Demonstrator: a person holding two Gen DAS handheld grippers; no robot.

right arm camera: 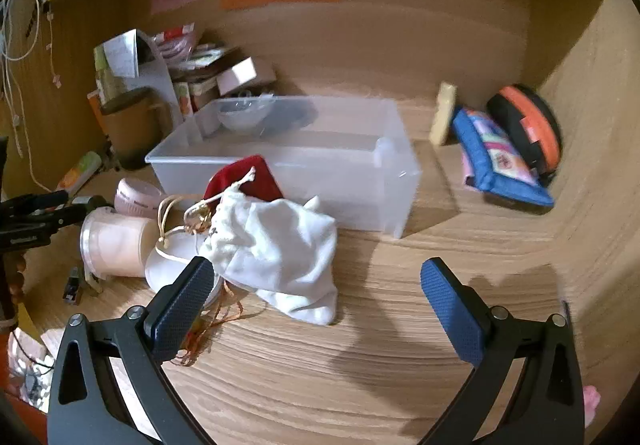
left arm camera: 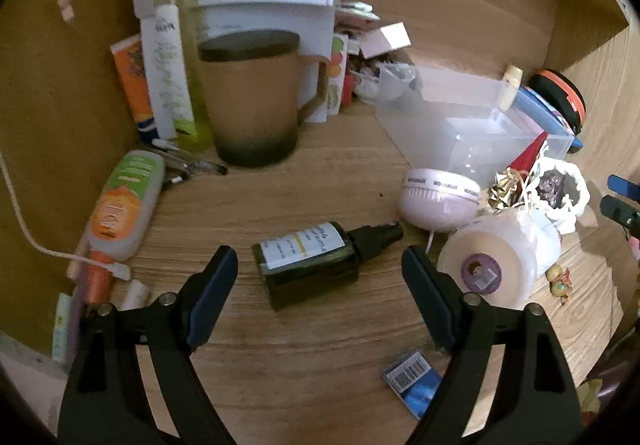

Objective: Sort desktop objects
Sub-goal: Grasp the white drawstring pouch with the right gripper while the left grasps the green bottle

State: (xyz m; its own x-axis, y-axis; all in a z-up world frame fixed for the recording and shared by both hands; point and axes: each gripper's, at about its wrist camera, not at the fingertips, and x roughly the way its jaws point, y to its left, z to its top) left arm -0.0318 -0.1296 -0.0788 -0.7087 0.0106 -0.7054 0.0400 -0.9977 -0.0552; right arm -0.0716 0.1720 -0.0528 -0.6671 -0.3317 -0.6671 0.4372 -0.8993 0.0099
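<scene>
A dark green spray bottle (left arm camera: 316, 259) with a white label lies on its side on the wooden desk (left arm camera: 304, 345). My left gripper (left arm camera: 320, 277) is open, its jaws on either side of the bottle's base and not touching it. A clear plastic box (right arm camera: 288, 161) stands in the middle of the desk; it also shows in the left wrist view (left arm camera: 472, 117). My right gripper (right arm camera: 316, 293) is open and empty, just in front of a white drawstring pouch (right arm camera: 280, 245) with a red pouch (right arm camera: 244, 181) behind it.
A brown lidded mug (left arm camera: 252, 97), tubes and papers stand at the back left. A pink round case (left arm camera: 436, 201) and a white jar (left arm camera: 496, 261) lie right of the bottle. A blue packet (left arm camera: 412, 381) lies near my left gripper. A blue pouch (right arm camera: 500, 161) and an orange-black case (right arm camera: 528, 125) sit at the right wall.
</scene>
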